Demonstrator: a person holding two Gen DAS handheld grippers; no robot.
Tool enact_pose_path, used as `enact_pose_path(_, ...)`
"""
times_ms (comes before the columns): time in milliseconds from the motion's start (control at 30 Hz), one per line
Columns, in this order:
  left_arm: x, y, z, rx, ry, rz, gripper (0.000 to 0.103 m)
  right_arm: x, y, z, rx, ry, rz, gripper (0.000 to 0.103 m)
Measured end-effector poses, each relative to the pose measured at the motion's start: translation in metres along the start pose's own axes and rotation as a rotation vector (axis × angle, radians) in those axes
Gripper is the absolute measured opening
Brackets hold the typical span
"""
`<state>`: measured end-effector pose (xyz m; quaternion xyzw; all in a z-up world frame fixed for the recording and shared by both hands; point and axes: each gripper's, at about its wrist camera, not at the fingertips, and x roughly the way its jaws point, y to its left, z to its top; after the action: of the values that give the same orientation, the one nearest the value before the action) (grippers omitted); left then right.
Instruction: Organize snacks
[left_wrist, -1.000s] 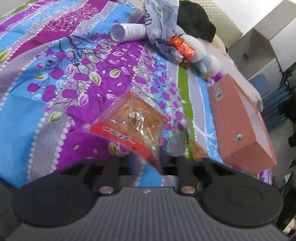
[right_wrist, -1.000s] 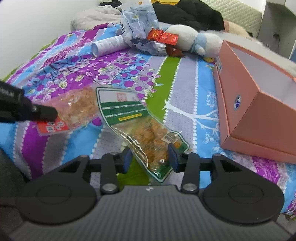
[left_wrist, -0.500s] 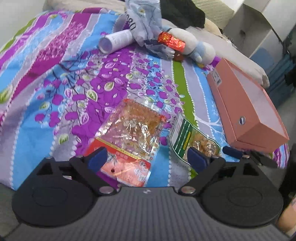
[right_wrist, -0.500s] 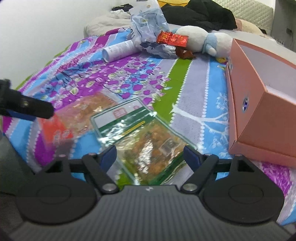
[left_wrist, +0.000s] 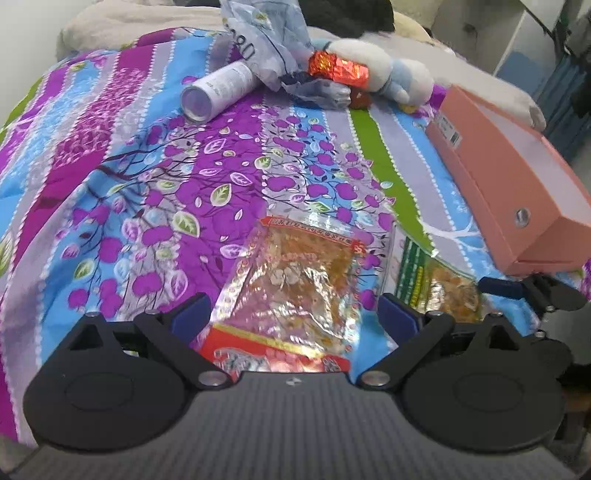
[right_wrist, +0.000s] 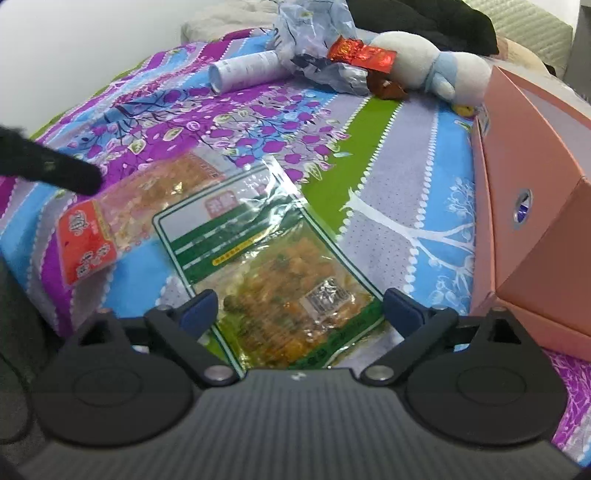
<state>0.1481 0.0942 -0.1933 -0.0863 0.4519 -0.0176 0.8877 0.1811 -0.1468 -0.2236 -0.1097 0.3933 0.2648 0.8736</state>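
A red-edged clear snack bag (left_wrist: 291, 291) lies flat on the flowered bedspread, between the wide-open fingers of my left gripper (left_wrist: 295, 314). It also shows in the right wrist view (right_wrist: 122, 218). A green-edged snack bag (right_wrist: 273, 266) lies flat beside it, between the wide-open fingers of my right gripper (right_wrist: 299, 306), and it shows in the left wrist view (left_wrist: 436, 284). Both grippers are empty. A red foil snack (left_wrist: 338, 68) lies at the far end by a plush toy (left_wrist: 384, 74).
An open pink cardboard box (left_wrist: 513, 192) sits on the right of the bed (right_wrist: 535, 177). A white tube (left_wrist: 218, 88), a crumpled plastic bag (left_wrist: 273, 48) and dark clothes lie at the far end. The bed's front edge is just below both grippers.
Both grippers were shut on their bags a second ago. They have opened, the bags now lie flat on the bedspread, and both grippers have drawn back a little.
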Motion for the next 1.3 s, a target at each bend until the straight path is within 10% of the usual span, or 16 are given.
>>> enact_pose_path(567, 0.065, -0.002, 0.027, 0.083, 0.078, -0.018, 0.101, -0.022, -0.003, -0.002, 0.074, -0.017, -0.011, 0.06)
enact_pose_path(633, 0.071, -0.006, 0.03, 0.115, 0.08, -0.016, 0.101, -0.028, -0.006, -0.002, 0.096, -0.036, -0.035, 0.031)
enact_pose_path(700, 0.077, -0.009, 0.03, 0.139, 0.091, -0.009, 0.102, -0.031, -0.01, -0.002, 0.131, -0.039, -0.026, 0.03)
enact_pose_path(967, 0.086, -0.008, 0.023, 0.151, 0.078, -0.01, 0.101, -0.031, -0.013, -0.005, 0.104, -0.059, 0.018, 0.033)
enact_pose_path(1100, 0.086, -0.003, 0.021, 0.139, 0.074, -0.025, 0.099, -0.03, -0.011, -0.006, 0.06, -0.098, 0.066, 0.088)
enact_pose_path(1300, 0.083, 0.002, 0.021, 0.132, 0.067, -0.03, 0.09, -0.011, 0.001, -0.003, -0.098, -0.056, 0.058, 0.088)
